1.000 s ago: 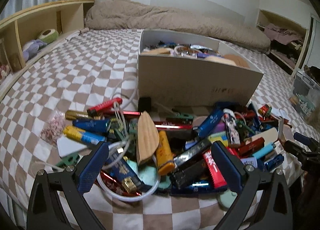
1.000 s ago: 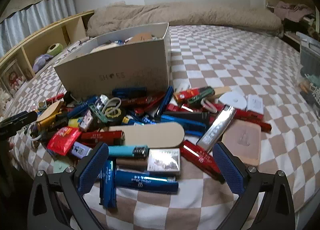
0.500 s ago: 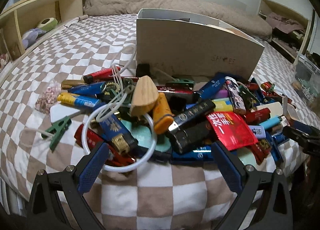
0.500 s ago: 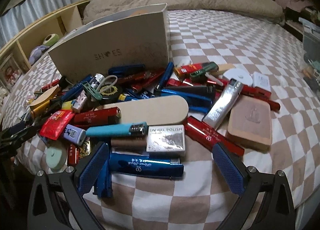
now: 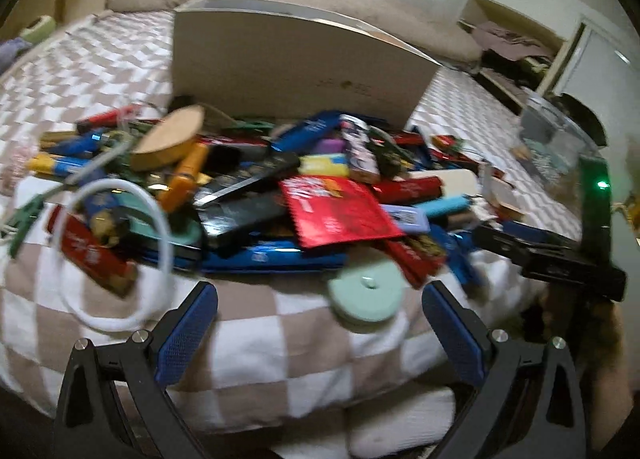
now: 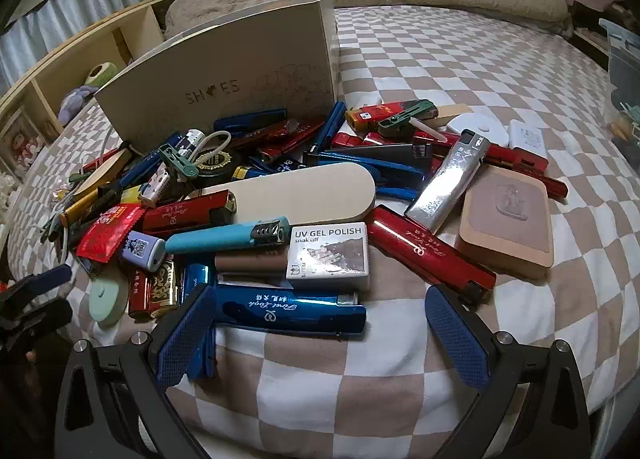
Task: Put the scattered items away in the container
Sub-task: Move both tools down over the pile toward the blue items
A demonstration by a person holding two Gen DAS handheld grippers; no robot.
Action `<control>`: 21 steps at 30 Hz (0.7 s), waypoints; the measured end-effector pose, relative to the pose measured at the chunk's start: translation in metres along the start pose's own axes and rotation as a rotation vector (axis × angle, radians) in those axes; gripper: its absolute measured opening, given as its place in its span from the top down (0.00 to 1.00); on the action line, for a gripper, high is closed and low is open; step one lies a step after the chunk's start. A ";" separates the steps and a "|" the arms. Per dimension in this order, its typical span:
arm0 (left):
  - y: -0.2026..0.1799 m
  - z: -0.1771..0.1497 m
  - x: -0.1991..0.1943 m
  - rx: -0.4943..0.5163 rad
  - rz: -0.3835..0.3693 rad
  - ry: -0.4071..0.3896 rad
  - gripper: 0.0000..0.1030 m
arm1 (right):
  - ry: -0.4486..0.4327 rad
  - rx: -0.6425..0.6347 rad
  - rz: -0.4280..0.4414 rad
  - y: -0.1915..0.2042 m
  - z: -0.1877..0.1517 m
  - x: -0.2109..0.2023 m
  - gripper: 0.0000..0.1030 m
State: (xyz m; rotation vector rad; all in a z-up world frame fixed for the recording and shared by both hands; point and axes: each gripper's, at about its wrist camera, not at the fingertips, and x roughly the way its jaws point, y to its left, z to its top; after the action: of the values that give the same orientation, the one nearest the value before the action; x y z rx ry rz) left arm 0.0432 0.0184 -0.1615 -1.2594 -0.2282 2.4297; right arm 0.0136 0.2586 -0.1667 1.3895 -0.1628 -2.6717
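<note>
On the checked bedspread [image 6: 460, 59], the heap of scattered items lies against the near wall of the shoe box [image 6: 224, 87], nothing yet lifted from it. Over the last second both grippers have dropped low and closed in on the near edge of the heap, so the box's open top, visible earlier, is now out of sight behind its wall. That reads as the approach to a first pick.

The right gripper [image 6: 320, 335] is spread wide and empty, with a blue lighter [image 6: 292, 309] lying crosswise just beyond its tips and a white gel polish box [image 6: 328, 255] touching it behind. The left gripper [image 5: 320, 331], also released and empty, faces a pale green disc [image 5: 366, 293] at the heap's front, with a red sachet [image 5: 336, 211] above it; this view is smeared by motion.

Around these sit a teal lighter [image 6: 228, 237], a long red lighter [image 6: 430, 251], a silver lighter [image 6: 450, 183], a beige oval board [image 6: 304, 195] and a wooden-edged pad [image 6: 506, 215]. A white cord loop [image 5: 116, 251] winds through the left side and may drag neighbours along. The box wall stands tall between heap and opening, so each item probably needs lifting clear over it.
</note>
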 end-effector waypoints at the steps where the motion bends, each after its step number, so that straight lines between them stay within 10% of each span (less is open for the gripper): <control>1: 0.001 0.001 0.002 -0.008 -0.016 0.010 0.00 | -0.001 0.001 0.003 0.000 0.000 0.000 0.00; 21: 0.017 0.019 0.027 0.052 0.097 0.051 0.00 | -0.027 0.028 0.053 -0.005 -0.002 -0.004 0.00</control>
State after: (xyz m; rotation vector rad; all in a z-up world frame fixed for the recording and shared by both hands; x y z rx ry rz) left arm 0.0093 0.0145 -0.1764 -1.3365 -0.0905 2.4634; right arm 0.0174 0.2641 -0.1655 1.3377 -0.2373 -2.6566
